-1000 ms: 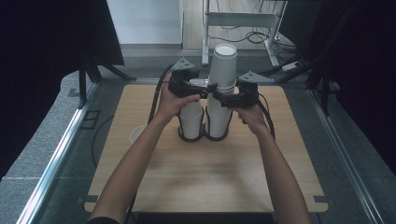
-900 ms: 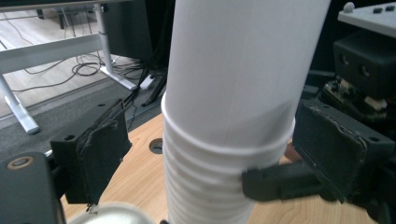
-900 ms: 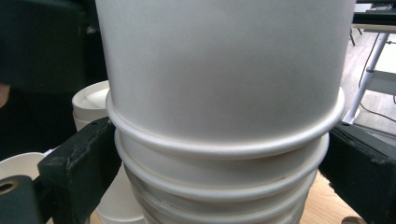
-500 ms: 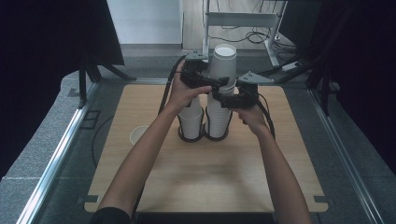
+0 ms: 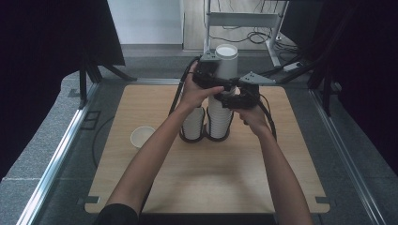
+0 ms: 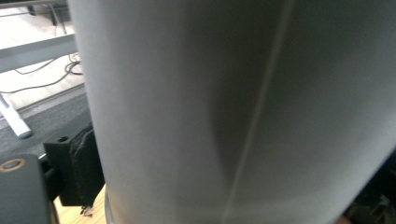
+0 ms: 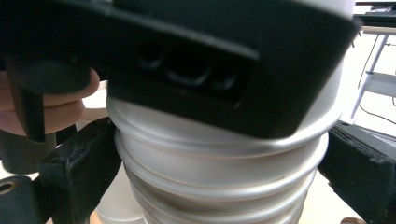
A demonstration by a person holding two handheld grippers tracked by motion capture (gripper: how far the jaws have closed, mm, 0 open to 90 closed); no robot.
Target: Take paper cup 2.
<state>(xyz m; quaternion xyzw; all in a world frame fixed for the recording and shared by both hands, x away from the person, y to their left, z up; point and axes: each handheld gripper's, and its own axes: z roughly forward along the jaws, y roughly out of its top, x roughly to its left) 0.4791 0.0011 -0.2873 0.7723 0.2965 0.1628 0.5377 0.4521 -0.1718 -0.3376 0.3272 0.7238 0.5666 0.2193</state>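
Left tool [image 5: 220,83] reaches in from the left at the top of the taller cup stack [image 5: 219,123], its jaws on either side of the raised top cup [image 5: 226,60] and just closing in on it; the left gripper view has that cup's white wall [image 6: 243,112] right up against the lens, and from here I cannot tell whether the pads are already pressing on it. Just below and to the right, the right tool [image 5: 237,99] is set against the same stack. In the right gripper view its two black padded jaws stand at either side of the ribbed column of cup rims [image 7: 219,186], close in against them, with the left tool's black body [image 7: 187,60] lying across the top of the stack and the left hand's fingers [image 7: 56,105] beside it.

The taller stack stands a little toward the far edge from the middle of the wooden worktop [image 5: 206,183], roughly midway between its left and right edges. A shorter stack [image 5: 194,123] stands touching it on the left, and both sit in dark ring holders. A single paper cup [image 5: 142,136] stands apart, mouth up, near the worktop's left edge. Both forearms come in from the near edge, and black cables trail off the tools toward the far edge.
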